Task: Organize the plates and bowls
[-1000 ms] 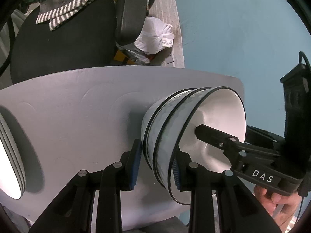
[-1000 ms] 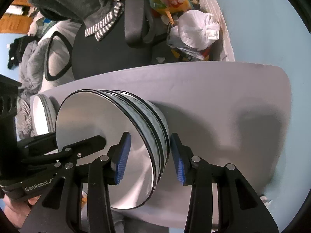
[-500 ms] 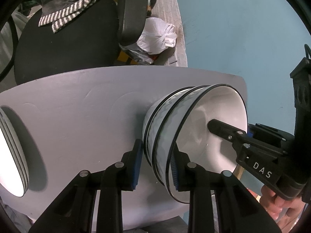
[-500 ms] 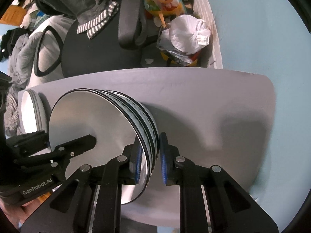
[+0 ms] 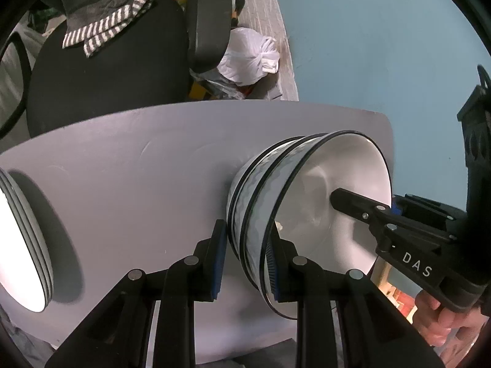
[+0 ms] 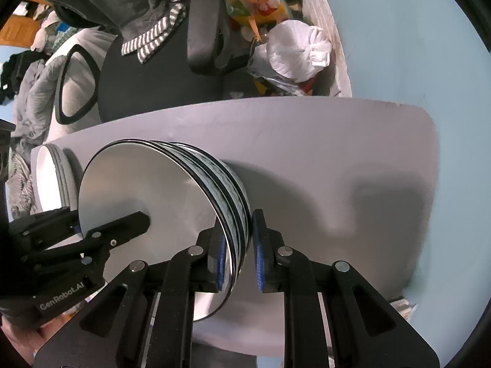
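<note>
A stack of nested white bowls (image 5: pixel 270 190) with dark rims and a grey wave band stands on the grey table (image 5: pixel 138 168). My left gripper (image 5: pixel 245 260) straddles the near wall, one pad outside and one inside the top bowl. Its jaws are closing and the pads lie against the wall. From the far side my right gripper (image 6: pixel 239 257) is shut on the opposite wall of the bowls (image 6: pixel 172 190). Each view shows the other gripper's inner finger resting inside the top bowl. A stack of white plates (image 5: pixel 21 245) lies at the table's left end, also in the right wrist view (image 6: pixel 49 178).
Behind the table stands a black office chair (image 5: pixel 101 70) with a striped cloth (image 5: pixel 104 30) on it. A tied white plastic bag (image 6: pixel 294 52) sits on the floor by the blue wall (image 5: pixel 383 46). A hand (image 5: pixel 442 319) holds the right gripper's handle.
My right gripper's jaws have gone from wide apart to pinched on the bowl wall. My left gripper's jaws have narrowed a little onto the near wall. The bowls stay on the table.
</note>
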Motion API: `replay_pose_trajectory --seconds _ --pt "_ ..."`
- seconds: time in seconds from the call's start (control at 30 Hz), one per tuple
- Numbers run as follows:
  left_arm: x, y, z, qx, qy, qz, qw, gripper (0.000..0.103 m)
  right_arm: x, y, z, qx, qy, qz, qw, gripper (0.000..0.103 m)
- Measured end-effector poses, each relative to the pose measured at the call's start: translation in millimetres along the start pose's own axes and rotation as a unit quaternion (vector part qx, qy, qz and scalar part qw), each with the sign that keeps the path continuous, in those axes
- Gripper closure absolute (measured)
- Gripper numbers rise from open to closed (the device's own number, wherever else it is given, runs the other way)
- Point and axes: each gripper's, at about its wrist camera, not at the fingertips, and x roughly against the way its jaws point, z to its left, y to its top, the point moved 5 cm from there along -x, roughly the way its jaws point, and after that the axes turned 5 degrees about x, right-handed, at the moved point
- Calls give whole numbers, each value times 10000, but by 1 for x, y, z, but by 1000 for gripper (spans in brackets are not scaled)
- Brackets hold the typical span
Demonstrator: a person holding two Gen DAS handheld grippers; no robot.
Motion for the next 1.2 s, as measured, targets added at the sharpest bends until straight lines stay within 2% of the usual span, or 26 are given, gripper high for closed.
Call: replay_pose_trajectory --seconds 0.27,0.6,1.2 --pt "3 -10 12 63 89 7 9999 80 -5 -9 15 14 6 92 10000 88" --pt "16 -26 32 226 33 -91 9997 80 -5 -15 39 186 -27 108 9998 88" --pt "66 -59 98 611 95 -551 9966 80 0 -10 121 879 -153 68 9960 88"
